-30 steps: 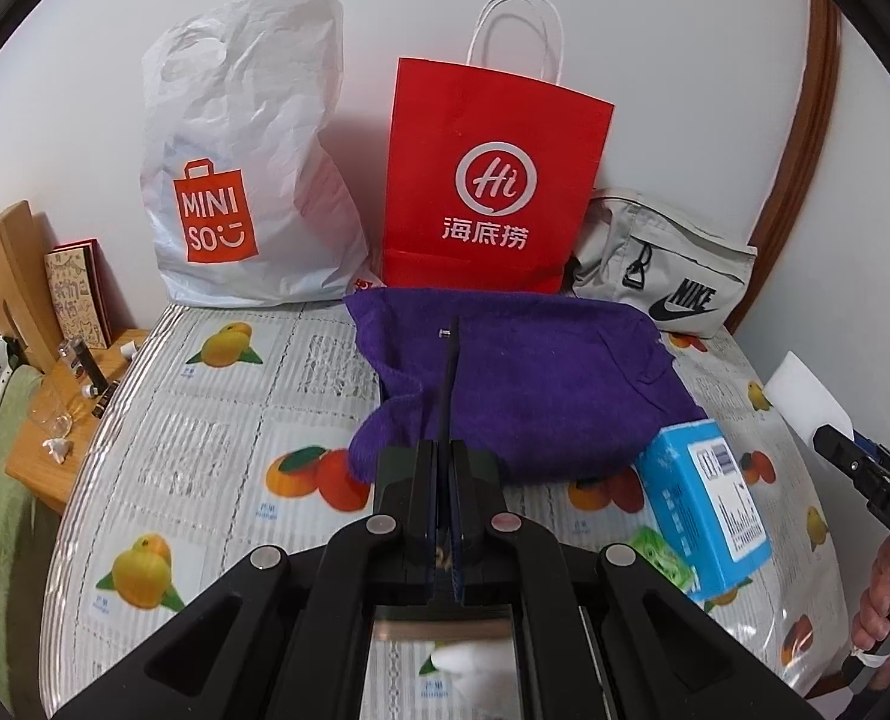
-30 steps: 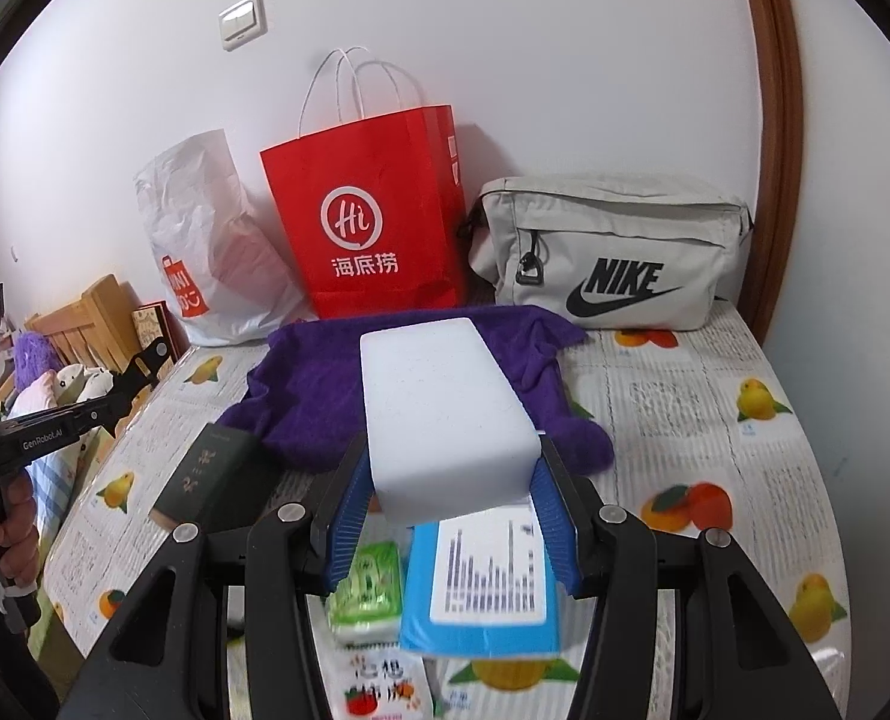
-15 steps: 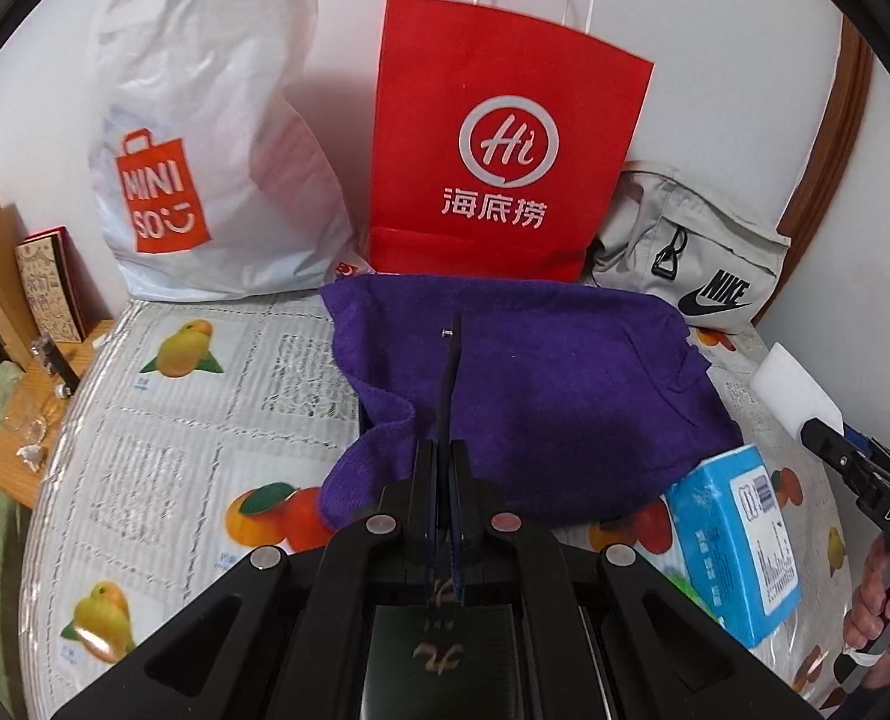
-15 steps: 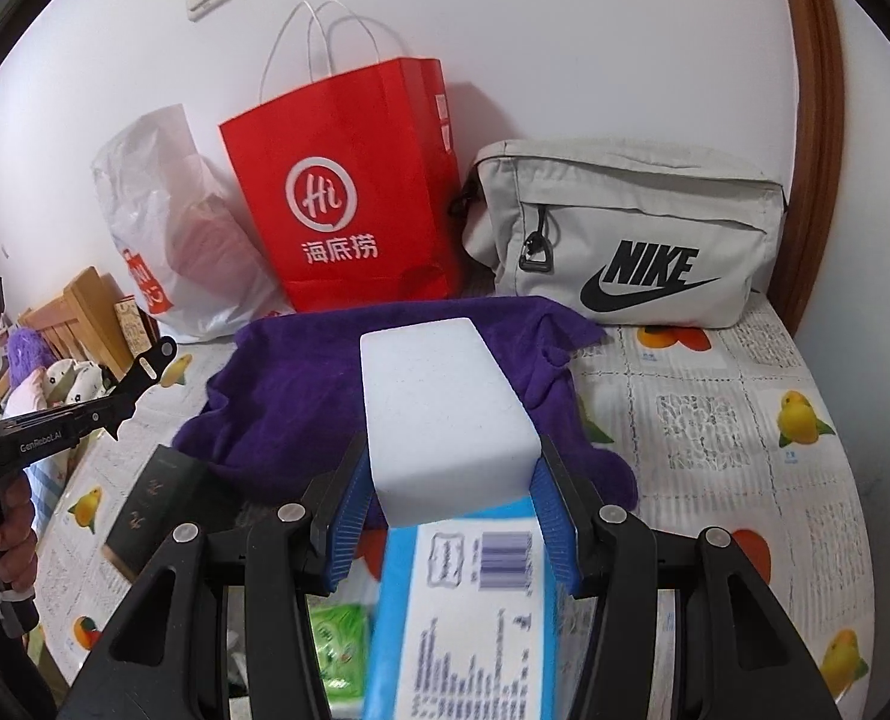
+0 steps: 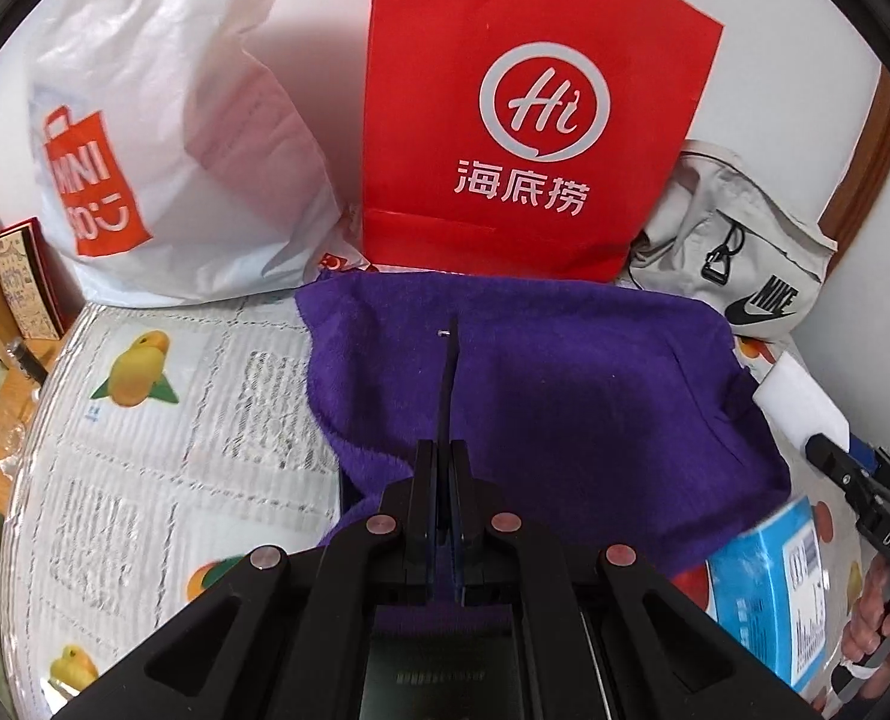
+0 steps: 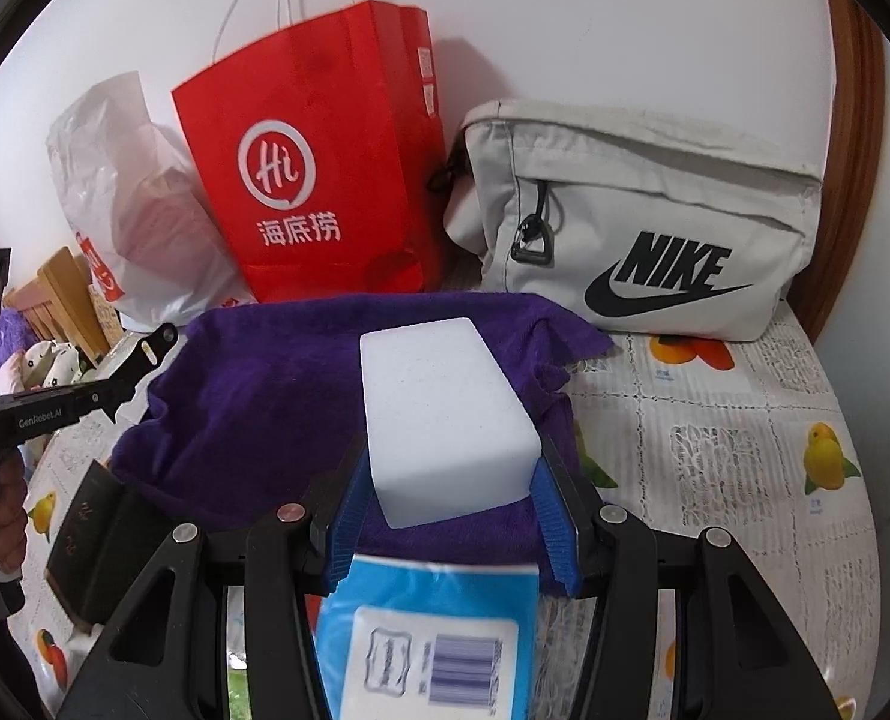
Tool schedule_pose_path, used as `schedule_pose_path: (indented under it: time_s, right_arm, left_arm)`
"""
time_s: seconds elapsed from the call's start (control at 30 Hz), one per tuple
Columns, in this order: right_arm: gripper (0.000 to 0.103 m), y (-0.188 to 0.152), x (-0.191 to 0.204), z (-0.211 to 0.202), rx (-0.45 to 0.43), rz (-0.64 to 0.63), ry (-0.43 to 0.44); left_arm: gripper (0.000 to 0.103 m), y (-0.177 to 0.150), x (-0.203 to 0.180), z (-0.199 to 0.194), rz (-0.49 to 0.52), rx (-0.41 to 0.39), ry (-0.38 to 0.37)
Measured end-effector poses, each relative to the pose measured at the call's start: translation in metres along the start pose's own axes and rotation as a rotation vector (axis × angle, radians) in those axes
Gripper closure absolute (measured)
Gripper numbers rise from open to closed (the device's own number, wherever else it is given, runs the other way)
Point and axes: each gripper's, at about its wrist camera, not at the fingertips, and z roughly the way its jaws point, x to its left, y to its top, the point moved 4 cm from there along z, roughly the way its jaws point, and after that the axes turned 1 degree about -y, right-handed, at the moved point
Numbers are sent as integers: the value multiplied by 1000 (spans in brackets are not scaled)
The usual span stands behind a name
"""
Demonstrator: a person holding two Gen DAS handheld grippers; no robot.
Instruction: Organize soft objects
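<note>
Right gripper (image 6: 451,474) clamped on white sponge block (image 6: 445,420), blue pads against its sides, above purple towel (image 6: 252,402). Left gripper (image 5: 448,360) pressed shut, nothing between, over same towel on fruit-print tablecloth (image 5: 144,420). Behind: red Haidilao bag (image 5: 529,120), Nike pouch (image 6: 637,222).

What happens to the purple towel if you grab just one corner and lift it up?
The purple towel would probably droop and hang, since it already lies rumpled in soft folds. Its fuzzy pile likely grips well, not slippery. It probably drags along the glossy fruit-print tablecloth rather than lifting flat.
</note>
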Motion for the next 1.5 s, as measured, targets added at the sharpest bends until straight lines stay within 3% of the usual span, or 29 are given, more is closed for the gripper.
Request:
schedule_pose_path:
  time_s: [0.57,1.1,1.3,1.33,1.43,1.5]
  right_arm:
    - [52,11,-4,61,131,-27,-3]
    - [49,11,-9,90,238,0,-9]
    - [36,6,-10,92,265,-5,-5]
    - [34,6,-10,91,263,-2,0]
    - [30,4,-11,86,260,8,18]
    - [30,3,-11,83,255,5,13]
  left_arm:
    - [99,19,3,55,-36,92,29]
    - [99,22,8,75,-70,141,15]
    - [99,21,3,78,-64,147,24]
    - [98,22,2,78,-62,147,30]
    - [70,21,3,76,-57,150,57]
    - [67,20,5,72,-58,136,57]
